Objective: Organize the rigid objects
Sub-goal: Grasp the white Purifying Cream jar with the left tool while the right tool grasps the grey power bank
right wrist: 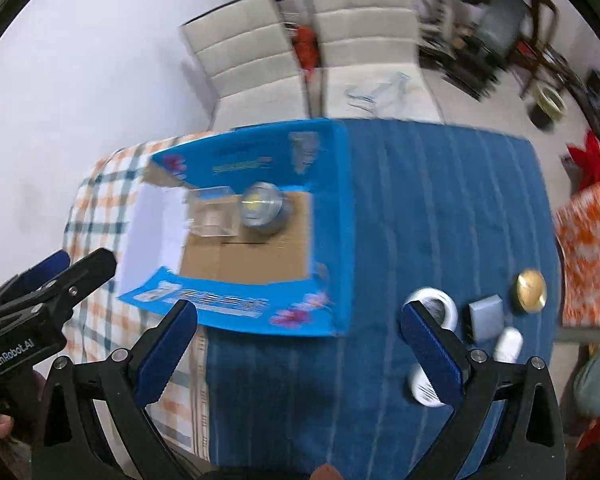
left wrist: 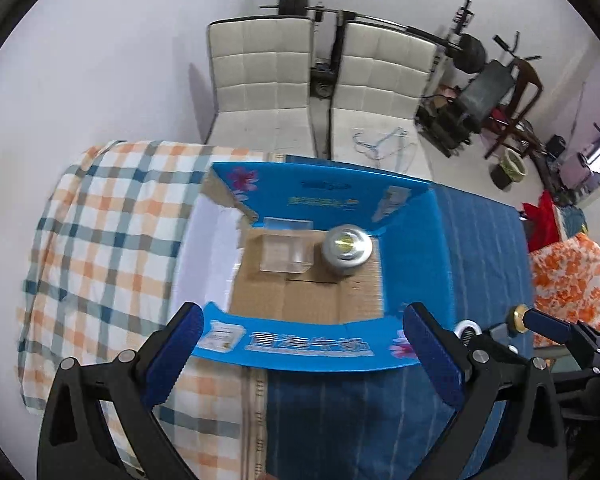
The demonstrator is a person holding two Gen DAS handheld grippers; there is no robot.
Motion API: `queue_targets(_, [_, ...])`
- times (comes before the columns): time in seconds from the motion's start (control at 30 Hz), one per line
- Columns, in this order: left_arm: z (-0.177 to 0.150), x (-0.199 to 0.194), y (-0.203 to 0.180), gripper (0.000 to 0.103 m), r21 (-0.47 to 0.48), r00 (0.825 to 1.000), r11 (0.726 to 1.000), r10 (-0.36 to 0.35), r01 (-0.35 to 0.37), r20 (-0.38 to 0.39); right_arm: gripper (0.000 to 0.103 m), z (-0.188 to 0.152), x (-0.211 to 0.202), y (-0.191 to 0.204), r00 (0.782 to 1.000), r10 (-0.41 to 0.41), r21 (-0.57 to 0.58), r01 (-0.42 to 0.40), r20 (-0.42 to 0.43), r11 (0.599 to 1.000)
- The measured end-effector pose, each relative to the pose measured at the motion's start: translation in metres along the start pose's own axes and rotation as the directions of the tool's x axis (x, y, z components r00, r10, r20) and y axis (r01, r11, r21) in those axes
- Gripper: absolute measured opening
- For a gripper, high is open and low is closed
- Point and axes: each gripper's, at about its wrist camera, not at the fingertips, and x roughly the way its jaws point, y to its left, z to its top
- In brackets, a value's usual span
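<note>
Two grippers, left [left wrist: 302,344] and right [right wrist: 298,344], were spread, holding nothing. Only the right view showed a tape roll [right wrist: 440,306], gold lid [right wrist: 532,285] and "GenRobot.AI". The box [left wrist: 300,350] held a tin [left wrist: 347,249] and clear case [left wrist: 282,250].

We see a table under a blue striped cloth [right wrist: 440,200] and a plaid cloth [left wrist: 112,216]. The blue box [right wrist: 332,220] sits across both; right of the box lie a tape roll [right wrist: 440,304], grey block [right wrist: 487,316], gold disc [right wrist: 532,290], two white items.

"GenRobot.AI" on the left tool [right wrist: 48,280] body, print on blue box [right wrist: 236,300] unreadable
</note>
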Motion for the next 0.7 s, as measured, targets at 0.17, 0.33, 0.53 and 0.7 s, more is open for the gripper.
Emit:
queue_targets(0.17, [-0.008, 0.024, -0.064, 0.102, 0.086, 0.997, 0.994, -0.057, 0.062, -0.052, 0.103, -0.013, -0.002, -0.100, 0.995, -0.094, 0.159, 0.097, -0.023, 0.983])
queue_targets(0.33, [-0.027, 0.053, -0.146, 0.102, 0.198, 0.992, 0.975, -0.083, 0.100, -0.096, 0.103, -0.028, 0.018, -0.197, 0.986, -0.143, 0.289, 0.164, -0.090, 0.943])
queue_targets(0.53, [-0.064, 0.106, -0.238, 0.102, 0.319, 0.968, 0.933, -0.093, 0.166, -0.231, 0.103, -0.048, 0.049, -0.272, 0.976, -0.141, 0.362, 0.194, -0.168, 0.912])
queue_targets(0.7, [-0.105, 0.149, -0.282, 0.102, 0.375, 0.937, 0.903, -0.075, 0.209, -0.340, 0.103, -0.059, 0.078, -0.293, 0.972, -0.108, 0.386, 0.183, -0.206, 0.904])
